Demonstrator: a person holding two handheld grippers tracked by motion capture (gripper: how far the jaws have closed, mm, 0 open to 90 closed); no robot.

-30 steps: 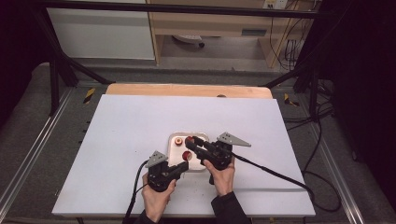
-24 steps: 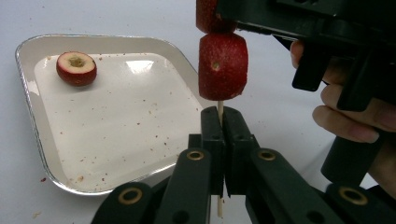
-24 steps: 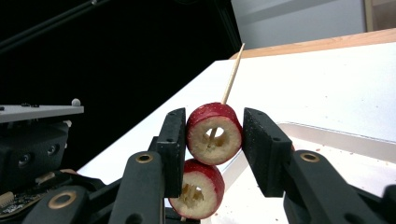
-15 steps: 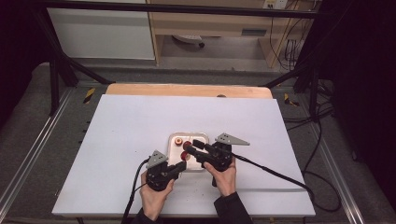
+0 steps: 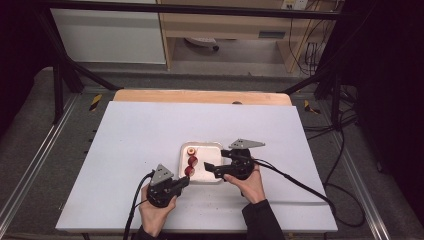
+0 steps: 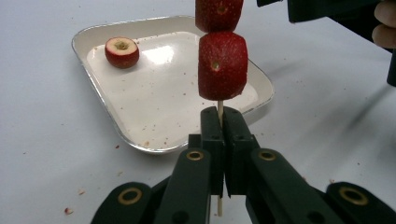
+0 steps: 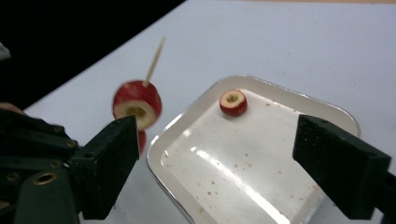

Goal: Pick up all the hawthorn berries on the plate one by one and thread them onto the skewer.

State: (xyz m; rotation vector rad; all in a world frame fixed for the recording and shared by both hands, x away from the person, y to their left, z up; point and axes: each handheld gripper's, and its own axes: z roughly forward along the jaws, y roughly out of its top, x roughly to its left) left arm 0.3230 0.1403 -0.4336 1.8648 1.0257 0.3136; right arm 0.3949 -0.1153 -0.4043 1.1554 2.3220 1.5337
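Jaws clamp skewer, tray holding fruit

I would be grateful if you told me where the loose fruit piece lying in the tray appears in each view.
High view: the loose fruit piece lies in the tray's far left corner.
Left gripper view: upper left, left of the skewer.
Right gripper view: upper middle, between the jaws.
Shared landmark: the tray's rim.
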